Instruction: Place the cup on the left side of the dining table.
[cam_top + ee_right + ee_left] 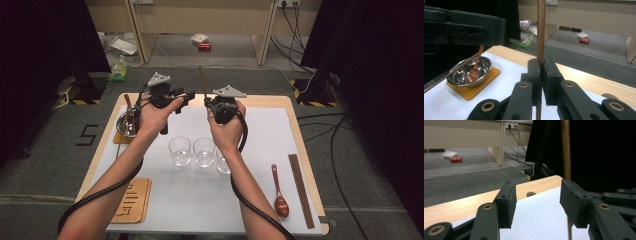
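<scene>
Both hands are up above the far half of the table [295,107], forearms reaching in from the near edge. The right gripper [541,72] is clenched hard on a single brown chopstick [540,30], holding it bolt upright, the stick rising well above the pads and poking out below them. The left gripper [536,202] sits just beside it, pointing across toward the right hand, jaws apart with nothing pressed between the pads; the chopstick stands just behind its right-hand pad. Off at the table's left edge, a steel bowl [461,75] rests on an orange coaster [477,87] with a wooden spoon [474,71] leaning in it. Three glasses [180,150] line up nearer the person
</scene>
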Demonstrator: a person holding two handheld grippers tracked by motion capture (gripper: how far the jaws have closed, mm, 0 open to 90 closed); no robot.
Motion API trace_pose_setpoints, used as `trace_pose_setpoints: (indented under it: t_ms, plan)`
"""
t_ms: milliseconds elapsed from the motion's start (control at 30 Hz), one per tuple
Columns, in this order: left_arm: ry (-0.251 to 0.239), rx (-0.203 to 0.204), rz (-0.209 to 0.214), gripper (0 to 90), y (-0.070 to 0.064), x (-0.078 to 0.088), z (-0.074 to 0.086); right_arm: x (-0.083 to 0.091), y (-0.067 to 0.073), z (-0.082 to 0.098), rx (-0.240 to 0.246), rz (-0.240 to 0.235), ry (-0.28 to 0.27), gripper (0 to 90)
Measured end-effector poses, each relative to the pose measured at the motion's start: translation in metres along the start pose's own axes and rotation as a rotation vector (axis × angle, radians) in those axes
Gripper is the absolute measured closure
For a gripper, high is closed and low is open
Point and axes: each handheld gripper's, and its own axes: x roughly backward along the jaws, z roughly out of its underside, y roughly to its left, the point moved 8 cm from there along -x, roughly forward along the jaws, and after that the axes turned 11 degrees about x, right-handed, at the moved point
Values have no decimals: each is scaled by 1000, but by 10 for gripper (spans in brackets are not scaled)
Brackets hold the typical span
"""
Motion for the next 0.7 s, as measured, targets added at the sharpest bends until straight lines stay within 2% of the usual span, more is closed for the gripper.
trace_pose_setpoints:
  t_ms: [333, 567, 700]
  plan:
    - [-3, 26, 44, 576, -12, -14, -1, -3, 8, -2, 19, -12, -7, 854]
    - [2, 39, 68, 641, -19, -24, 2, -4, 8, -3, 24, -12, -14, 854]
    - [-9, 48, 83, 715, -23, -28, 1, -3, 7, -3, 18, -11, -18, 853]
